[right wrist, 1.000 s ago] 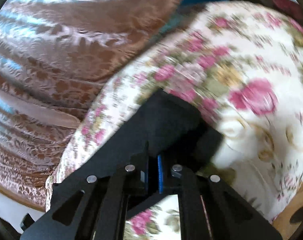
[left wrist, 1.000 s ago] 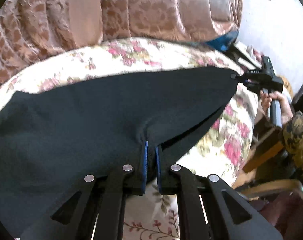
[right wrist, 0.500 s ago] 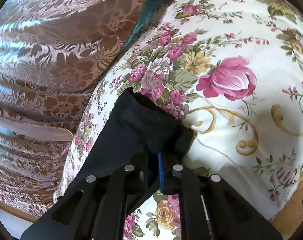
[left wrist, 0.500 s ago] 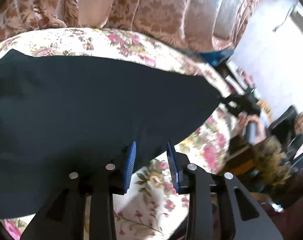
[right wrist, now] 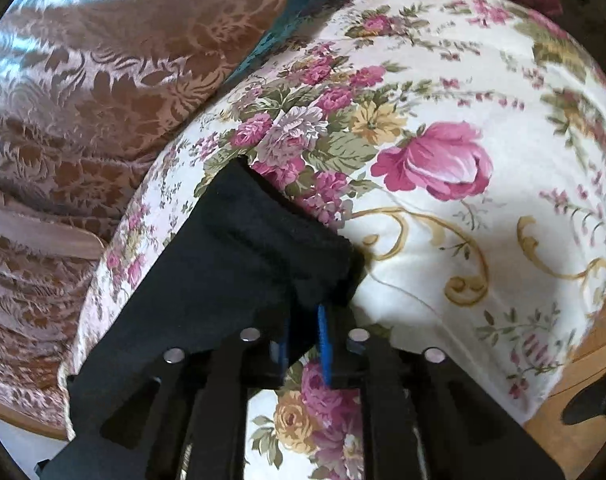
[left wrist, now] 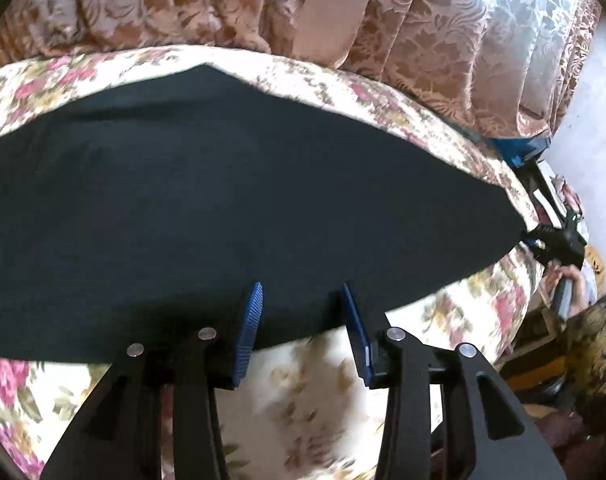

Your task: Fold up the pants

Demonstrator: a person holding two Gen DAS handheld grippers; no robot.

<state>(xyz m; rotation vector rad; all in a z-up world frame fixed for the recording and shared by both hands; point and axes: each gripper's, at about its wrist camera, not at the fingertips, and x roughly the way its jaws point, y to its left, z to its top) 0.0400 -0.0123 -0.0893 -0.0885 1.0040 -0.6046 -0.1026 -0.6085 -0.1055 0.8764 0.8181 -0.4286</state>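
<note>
The black pants (left wrist: 231,200) lie spread flat on the flowered bedcover (left wrist: 463,312). My left gripper (left wrist: 301,292) is open and empty, its blue pads just over the pants' near edge. My right gripper (right wrist: 303,320) is shut on the pants' end (right wrist: 243,252), with black cloth bunched between the blue pads. In the left wrist view the right gripper (left wrist: 543,240) shows at the far right, holding the pants' pointed end.
A brown patterned curtain (left wrist: 423,20) hangs behind the bed. A blue object (left wrist: 519,148) lies at the bed's far corner. A wooden bed frame edge (right wrist: 575,400) runs at the lower right. A person's hand and patterned sleeve (left wrist: 583,320) are at the right.
My left gripper let go of the pants' edge and opened wide. The pants settled flat on the bed. My right gripper stayed shut on the pants' end.
</note>
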